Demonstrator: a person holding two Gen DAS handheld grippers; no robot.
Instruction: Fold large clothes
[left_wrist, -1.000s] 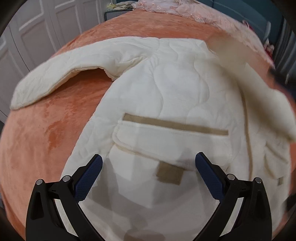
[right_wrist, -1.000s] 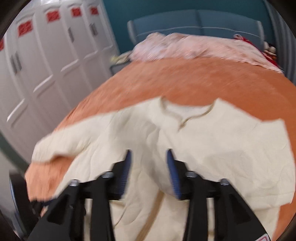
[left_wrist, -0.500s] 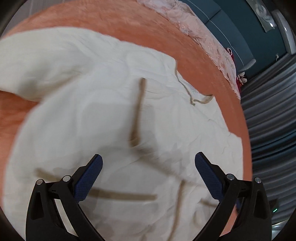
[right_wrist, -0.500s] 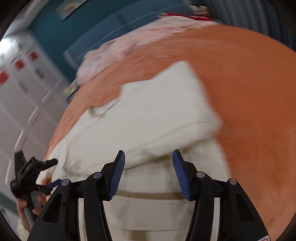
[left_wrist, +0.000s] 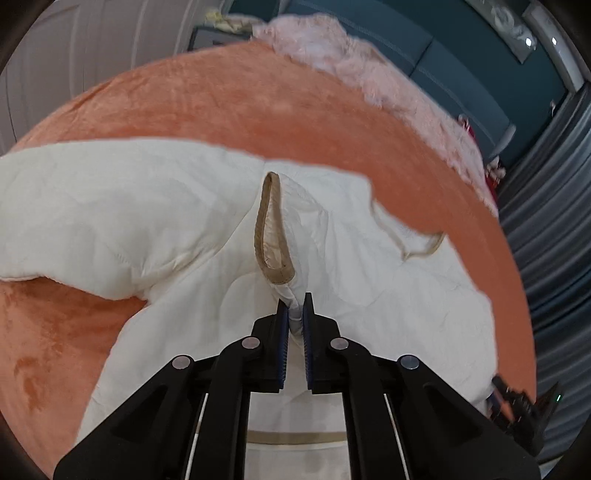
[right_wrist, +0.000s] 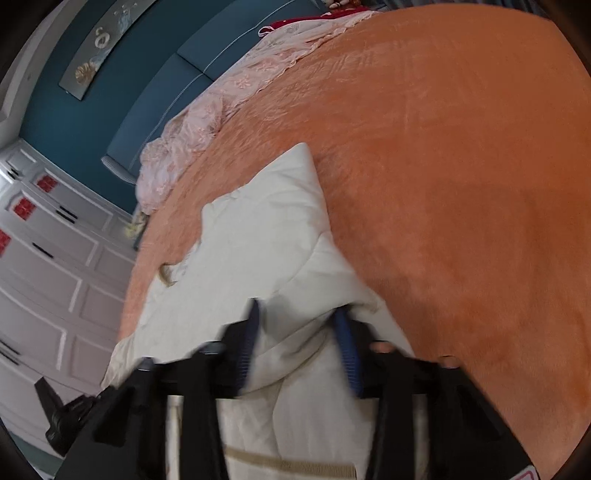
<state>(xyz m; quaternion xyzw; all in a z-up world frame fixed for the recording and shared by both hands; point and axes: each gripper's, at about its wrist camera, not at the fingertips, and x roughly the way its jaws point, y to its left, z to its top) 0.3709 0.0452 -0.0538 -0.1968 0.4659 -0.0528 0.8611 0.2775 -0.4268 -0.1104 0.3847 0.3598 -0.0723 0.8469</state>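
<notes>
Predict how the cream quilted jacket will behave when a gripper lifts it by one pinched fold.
The jacket likely drapes limply: it already tents at the left gripper. Its puffy quilting suggests little weight for its bulk. The plush orange bedspread may drag on it.

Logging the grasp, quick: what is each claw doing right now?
Left claw: closed on a pinch of the jacket.
Right claw: open around a jacket fold; blurred.

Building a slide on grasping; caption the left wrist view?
Left gripper pinches a fold of the cream quilted jacket on the orange bedspread.
</notes>
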